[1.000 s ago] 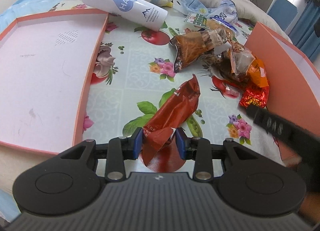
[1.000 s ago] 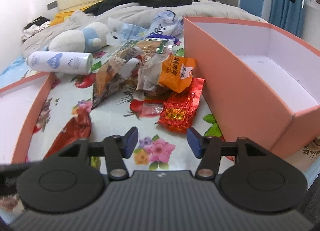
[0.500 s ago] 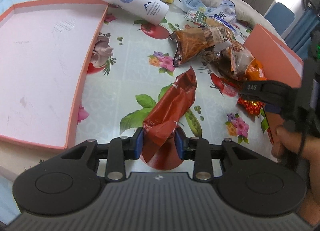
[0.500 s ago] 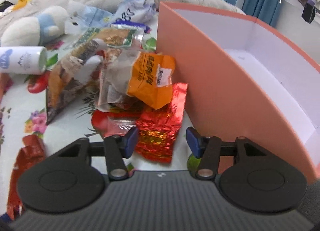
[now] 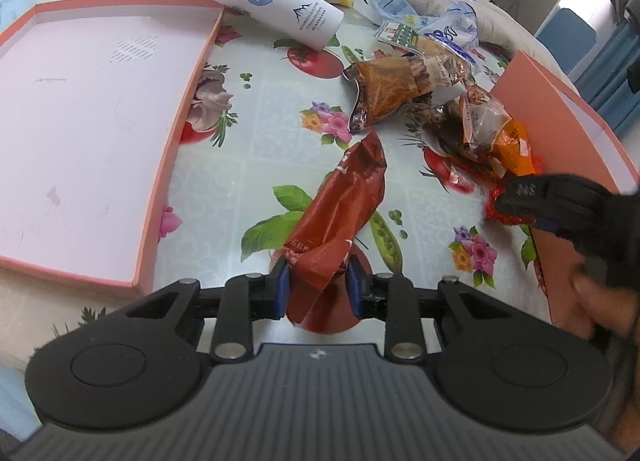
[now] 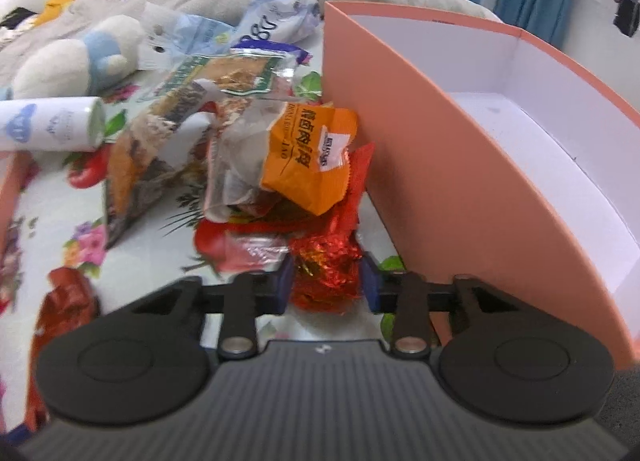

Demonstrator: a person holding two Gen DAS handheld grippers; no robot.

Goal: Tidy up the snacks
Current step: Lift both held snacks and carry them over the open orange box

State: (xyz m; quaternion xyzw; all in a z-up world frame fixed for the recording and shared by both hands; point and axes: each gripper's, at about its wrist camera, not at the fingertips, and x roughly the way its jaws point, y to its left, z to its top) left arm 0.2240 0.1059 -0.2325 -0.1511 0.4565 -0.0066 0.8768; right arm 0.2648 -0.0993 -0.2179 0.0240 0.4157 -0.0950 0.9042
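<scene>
My left gripper (image 5: 318, 285) jaws are closing on the brown packet (image 5: 340, 213); my right gripper (image 6: 326, 281), at 3 o'clock, is closing on the foil packet (image 6: 328, 261).

Dark red snack packet (image 5: 340, 213), long and crumpled, lies diagonally at centre of the left wrist view, its near end at lower centre. Shiny red foil packet (image 6: 326, 265), crinkled, at lower centre of the right wrist view, just beside the orange box wall (image 6: 460, 189). Orange packet (image 6: 308, 159) rests tilted on its far end. Clear bags of brown snacks (image 6: 168, 141) piled at centre left. Box open, white inside, at right.
</scene>
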